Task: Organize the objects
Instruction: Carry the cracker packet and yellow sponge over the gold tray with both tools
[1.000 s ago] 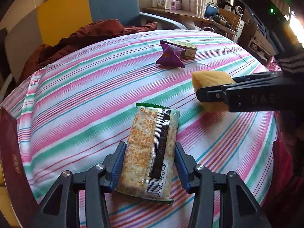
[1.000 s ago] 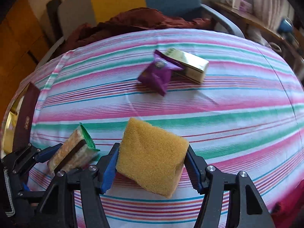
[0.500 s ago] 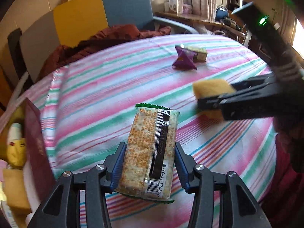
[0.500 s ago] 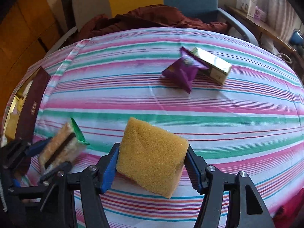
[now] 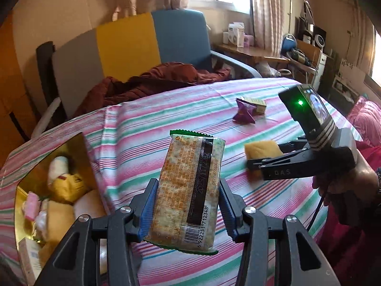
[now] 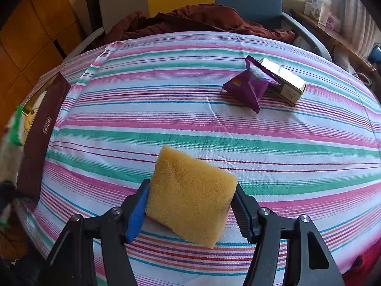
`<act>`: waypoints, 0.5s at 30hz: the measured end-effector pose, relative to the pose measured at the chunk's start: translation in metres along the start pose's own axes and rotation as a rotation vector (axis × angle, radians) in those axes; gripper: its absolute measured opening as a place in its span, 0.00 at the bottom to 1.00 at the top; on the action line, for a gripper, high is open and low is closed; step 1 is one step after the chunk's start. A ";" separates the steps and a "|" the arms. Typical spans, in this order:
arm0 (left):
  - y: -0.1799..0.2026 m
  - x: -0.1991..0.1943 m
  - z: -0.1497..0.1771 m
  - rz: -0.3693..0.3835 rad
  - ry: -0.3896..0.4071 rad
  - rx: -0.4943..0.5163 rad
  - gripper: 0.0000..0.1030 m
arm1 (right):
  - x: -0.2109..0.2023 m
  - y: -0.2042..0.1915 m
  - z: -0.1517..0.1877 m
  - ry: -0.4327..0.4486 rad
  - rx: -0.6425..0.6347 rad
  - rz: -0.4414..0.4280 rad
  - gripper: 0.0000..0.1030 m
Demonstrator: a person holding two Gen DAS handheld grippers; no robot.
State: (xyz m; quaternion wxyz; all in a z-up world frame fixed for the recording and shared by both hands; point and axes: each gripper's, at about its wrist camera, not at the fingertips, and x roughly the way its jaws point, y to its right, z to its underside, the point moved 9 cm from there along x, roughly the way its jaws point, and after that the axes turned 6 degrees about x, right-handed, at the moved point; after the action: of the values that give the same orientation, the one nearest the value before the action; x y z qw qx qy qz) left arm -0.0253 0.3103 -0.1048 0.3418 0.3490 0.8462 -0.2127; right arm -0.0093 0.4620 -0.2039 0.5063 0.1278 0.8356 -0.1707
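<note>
My left gripper [image 5: 185, 205] is shut on a cracker packet [image 5: 188, 190] with a green edge and a barcode, held up above the striped table. At the left of the left wrist view a gold-lined box [image 5: 78, 152] lies open, with several packets inside. My right gripper [image 6: 190, 212] is shut on a yellow sponge [image 6: 190, 197] over the table's front part; the same sponge [image 5: 260, 149] shows at the right of the left wrist view. A purple snack pouch [image 6: 250, 85] leans on a small gold carton [image 6: 285, 83] at the far right of the table.
The box's dark red wall [image 6: 40, 133] stands at the table's left edge. A chair with a brown garment [image 5: 152, 83] is behind the table. A cluttered desk [image 5: 250, 50] lies at the back right. A person's hand [image 5: 343, 190] grips the right tool.
The left gripper rose and swung left with the cracker packet, bringing the open box into view. The right gripper with the sponge shifted only slightly over the table.
</note>
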 end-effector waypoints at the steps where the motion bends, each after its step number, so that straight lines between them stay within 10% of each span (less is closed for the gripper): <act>1: -0.004 -0.002 0.002 -0.006 0.001 -0.006 0.48 | 0.000 -0.001 0.000 0.000 -0.001 -0.004 0.63; 15: -0.066 -0.026 0.033 -0.052 -0.006 -0.134 0.48 | -0.005 -0.031 0.017 -0.012 -0.043 -0.059 0.63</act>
State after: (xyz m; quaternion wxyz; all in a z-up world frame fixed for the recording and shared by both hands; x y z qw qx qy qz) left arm -0.0465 0.2347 -0.1002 0.3613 0.3024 0.8664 -0.1656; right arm -0.0059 0.4267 -0.2020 0.5087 0.0912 0.8394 -0.1682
